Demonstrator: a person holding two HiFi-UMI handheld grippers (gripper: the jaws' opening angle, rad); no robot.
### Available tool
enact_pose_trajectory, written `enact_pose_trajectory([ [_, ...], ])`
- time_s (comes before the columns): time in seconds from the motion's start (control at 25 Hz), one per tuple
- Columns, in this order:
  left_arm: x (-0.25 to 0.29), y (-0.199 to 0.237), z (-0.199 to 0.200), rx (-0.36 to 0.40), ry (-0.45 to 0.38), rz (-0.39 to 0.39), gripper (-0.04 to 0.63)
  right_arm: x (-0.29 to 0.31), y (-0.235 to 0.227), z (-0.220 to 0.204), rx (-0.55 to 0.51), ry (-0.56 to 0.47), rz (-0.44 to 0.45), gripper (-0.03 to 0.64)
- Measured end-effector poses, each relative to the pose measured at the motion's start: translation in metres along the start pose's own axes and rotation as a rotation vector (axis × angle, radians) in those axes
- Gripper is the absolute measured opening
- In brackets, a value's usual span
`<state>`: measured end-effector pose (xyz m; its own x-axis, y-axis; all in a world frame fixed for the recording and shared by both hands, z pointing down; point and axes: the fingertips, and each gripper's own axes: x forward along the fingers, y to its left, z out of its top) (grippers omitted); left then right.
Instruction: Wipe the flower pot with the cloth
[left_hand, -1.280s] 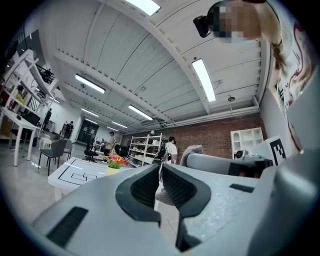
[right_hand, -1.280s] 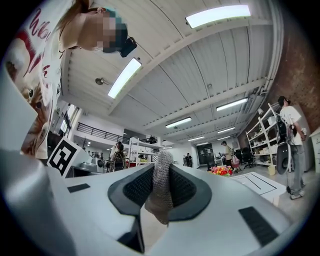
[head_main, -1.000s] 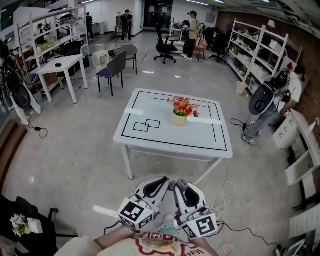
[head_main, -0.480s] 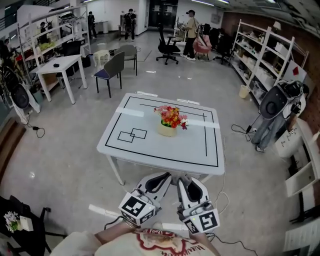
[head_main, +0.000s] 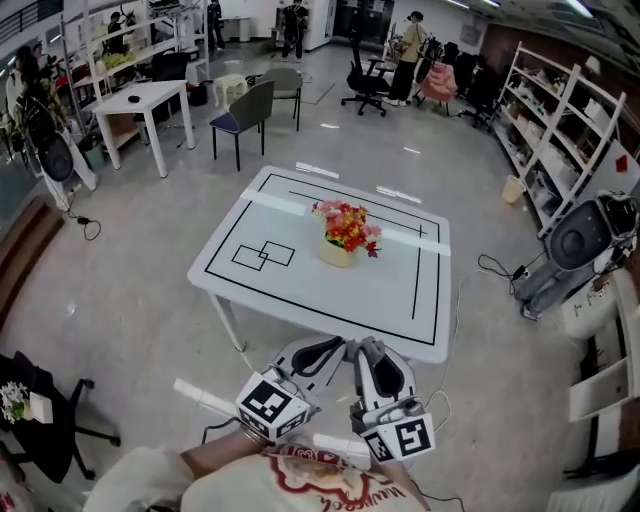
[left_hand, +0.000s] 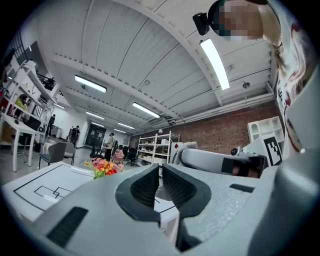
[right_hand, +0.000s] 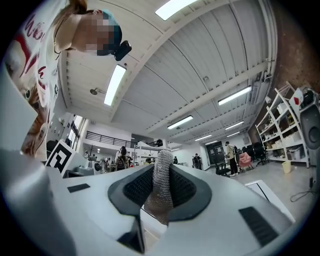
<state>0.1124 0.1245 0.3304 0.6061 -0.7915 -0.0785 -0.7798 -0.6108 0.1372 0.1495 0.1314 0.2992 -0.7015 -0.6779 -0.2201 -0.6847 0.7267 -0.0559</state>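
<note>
Between the fingers of the right gripper (right_hand: 162, 169), a grey mesh cloth (right_hand: 161, 197) is pinched tight. Just beside it, the left gripper (left_hand: 159, 175) is clenched on nothing. Straight ahead, well apart from both, the flower pot (head_main: 337, 253) stands mid-table (head_main: 300, 292), about equally far from either hand.

The cloth (right_hand: 161, 192) is a coarse grey waffle weave. The left gripper (left_hand: 159, 172) and right gripper (right_hand: 161, 172) have matt grey, finely grained plastic shells, and the fingers (left_hand: 145, 187) carry black ribbed pads. The desk (head_main: 300, 295) top is smooth and white. The floor (head_main: 150, 270) is polished, reflective grey.
</note>
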Motion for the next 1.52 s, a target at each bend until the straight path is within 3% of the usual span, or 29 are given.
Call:
enact_pose_trajectory([
  [0.6,0.011,0.022,-0.009,-0.003,0.018,0.059,0.005,0.022,-0.013,-0.019,0.052,0.024,0.049,0.072],
  [0.88,0.044,0.054,-0.003,-0.009,-0.004,0.026,0.005,0.053,-0.038,-0.018,0.015,0.022,0.024,0.072],
  [1.52,0.174,0.205,0.016,0.001,-0.032,-0.062,0.005,0.213,-0.146,-0.042,-0.034,-0.002,-0.053,0.072],
])
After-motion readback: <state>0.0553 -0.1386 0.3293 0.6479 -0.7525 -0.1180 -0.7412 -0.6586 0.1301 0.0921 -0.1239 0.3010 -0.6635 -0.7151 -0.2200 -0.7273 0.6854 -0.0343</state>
